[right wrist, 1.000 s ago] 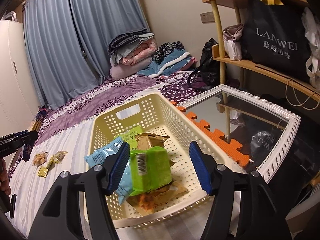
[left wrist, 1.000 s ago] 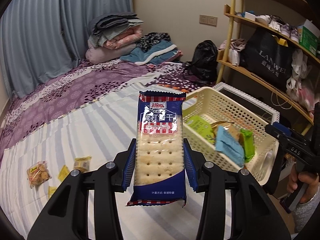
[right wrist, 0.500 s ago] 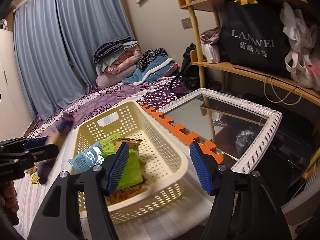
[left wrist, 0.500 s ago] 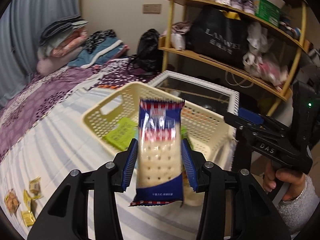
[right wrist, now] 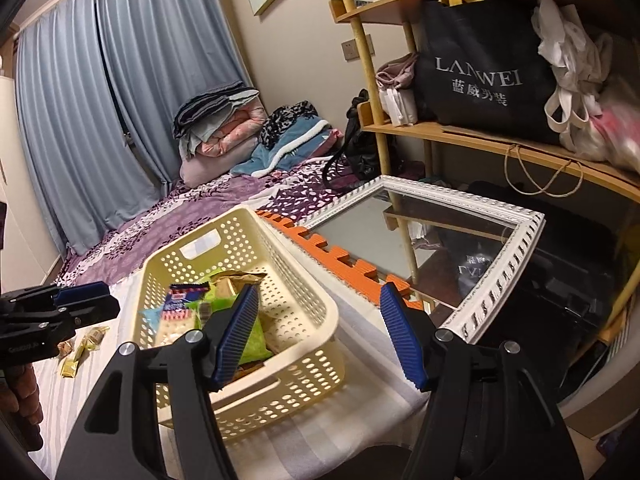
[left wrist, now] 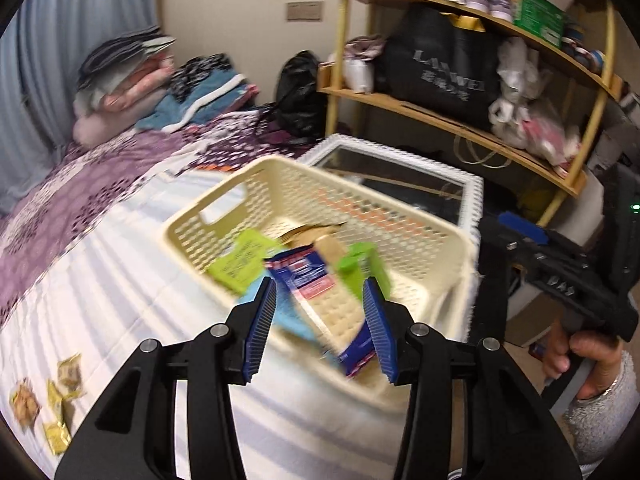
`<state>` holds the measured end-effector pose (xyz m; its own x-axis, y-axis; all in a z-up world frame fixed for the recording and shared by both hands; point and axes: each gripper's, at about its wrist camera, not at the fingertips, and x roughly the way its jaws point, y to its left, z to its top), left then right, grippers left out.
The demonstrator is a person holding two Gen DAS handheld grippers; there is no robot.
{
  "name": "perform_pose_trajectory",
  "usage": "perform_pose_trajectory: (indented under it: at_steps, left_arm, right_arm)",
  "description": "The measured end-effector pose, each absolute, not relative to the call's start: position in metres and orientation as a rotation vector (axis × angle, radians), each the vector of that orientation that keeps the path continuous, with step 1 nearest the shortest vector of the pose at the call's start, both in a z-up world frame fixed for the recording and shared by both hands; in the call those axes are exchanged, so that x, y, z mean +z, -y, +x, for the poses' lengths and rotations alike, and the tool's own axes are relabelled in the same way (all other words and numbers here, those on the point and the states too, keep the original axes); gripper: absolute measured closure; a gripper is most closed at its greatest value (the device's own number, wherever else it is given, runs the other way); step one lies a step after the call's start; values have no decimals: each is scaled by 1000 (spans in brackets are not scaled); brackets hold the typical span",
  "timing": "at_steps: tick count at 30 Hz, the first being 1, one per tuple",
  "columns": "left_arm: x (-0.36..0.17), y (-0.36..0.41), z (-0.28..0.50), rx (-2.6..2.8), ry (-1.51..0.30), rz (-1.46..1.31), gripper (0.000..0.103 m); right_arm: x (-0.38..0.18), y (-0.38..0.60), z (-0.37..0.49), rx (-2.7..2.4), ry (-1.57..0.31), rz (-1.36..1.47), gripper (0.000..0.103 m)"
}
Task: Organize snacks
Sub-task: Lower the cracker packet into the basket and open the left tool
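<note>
cracker pack (left wrist: 324, 300) blurred, tilted in basket (left wrist: 436, 240), between spread left tongs (left wrist: 322, 320)

I read "LANWEI" above Chinese characters on the black shopping bag (right wrist: 480, 68) on the right shelf. The cracker packet's (right wrist: 176, 316) print is too blurred for me.

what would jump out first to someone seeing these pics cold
The cream perforated basket on the striped bed, already piled with snack packs, draws the eye first. Right in front of the open left gripper a blue cracker packet sits tilted and blurred over the basket's near rim, apparently just let go. The open right gripper hangs empty over the basket's right side, and a few small yellow snacks lie loose on the bed to the left.
</note>
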<state>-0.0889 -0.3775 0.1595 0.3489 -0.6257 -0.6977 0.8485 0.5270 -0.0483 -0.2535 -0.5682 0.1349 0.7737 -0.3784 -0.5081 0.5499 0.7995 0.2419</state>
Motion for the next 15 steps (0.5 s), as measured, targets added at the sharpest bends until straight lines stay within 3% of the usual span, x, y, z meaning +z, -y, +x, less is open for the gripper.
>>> perform_pose_trajectory:
  at_steps: [5, 7, 8, 10, 12, 15]
  left_arm:
    - [154, 366, -74, -919, -745, 348, 50]
    - [152, 365, -73, -920, -751, 347, 49]
    - [151, 364, -72, -923, -750, 347, 47]
    - [152, 362, -73, -921, -736, 349, 28]
    - [155, 360, -74, -913, -722, 345, 17]
    - [159, 357, -73, -889, -710, 342, 10]
  right_arm:
    - [139, 565, -248, -495, -451, 392, 39]
    - [141, 563, -248, -491, -443, 389, 33]
    - [143, 562, -248, -492, -435, 390, 25]
    - [145, 562, -249, -495, -424, 392, 19]
    - [147, 561, -249, -496, -421, 394, 18]
    - [148, 560, -248, -498, -418, 400, 15]
